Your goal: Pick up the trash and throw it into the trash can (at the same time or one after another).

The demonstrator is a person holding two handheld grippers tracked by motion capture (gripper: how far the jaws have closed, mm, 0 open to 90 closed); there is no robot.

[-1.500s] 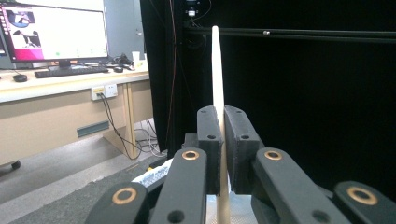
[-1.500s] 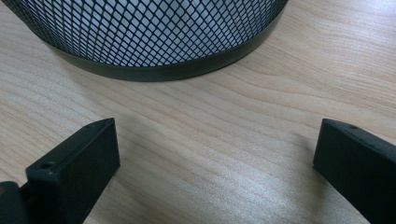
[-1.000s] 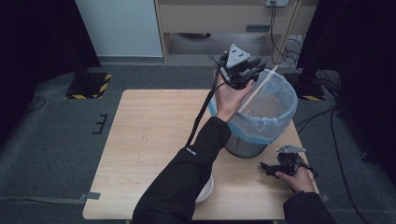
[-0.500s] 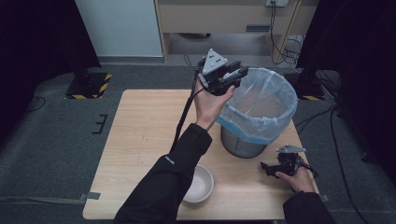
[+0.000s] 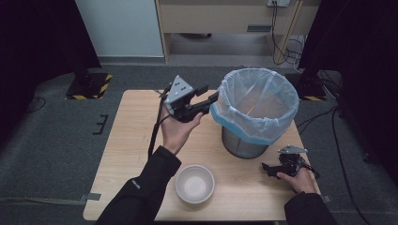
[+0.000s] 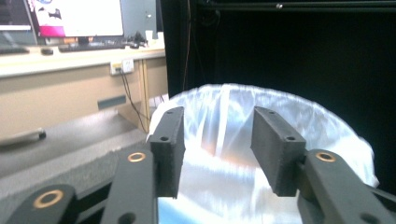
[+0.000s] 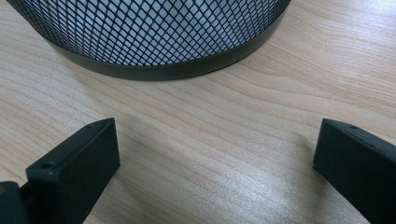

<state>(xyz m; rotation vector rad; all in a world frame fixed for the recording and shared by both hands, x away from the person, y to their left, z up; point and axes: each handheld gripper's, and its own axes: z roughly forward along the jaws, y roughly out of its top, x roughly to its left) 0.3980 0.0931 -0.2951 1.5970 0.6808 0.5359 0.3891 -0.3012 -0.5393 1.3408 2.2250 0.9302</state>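
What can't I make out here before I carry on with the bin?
- Bin floor: high view, hidden by its own liner and rim.
- Bin contents: left gripper view, blurred glare on the liner.
- Bin top: right gripper view, cut by the upper edge.
- Table near edge: high view, behind sleeves.

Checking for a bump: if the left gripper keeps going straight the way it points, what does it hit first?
Most likely the bin liner at the rim of the bin. The left gripper points at it with open, empty jaws; depth is unclear, so it may already be touching.
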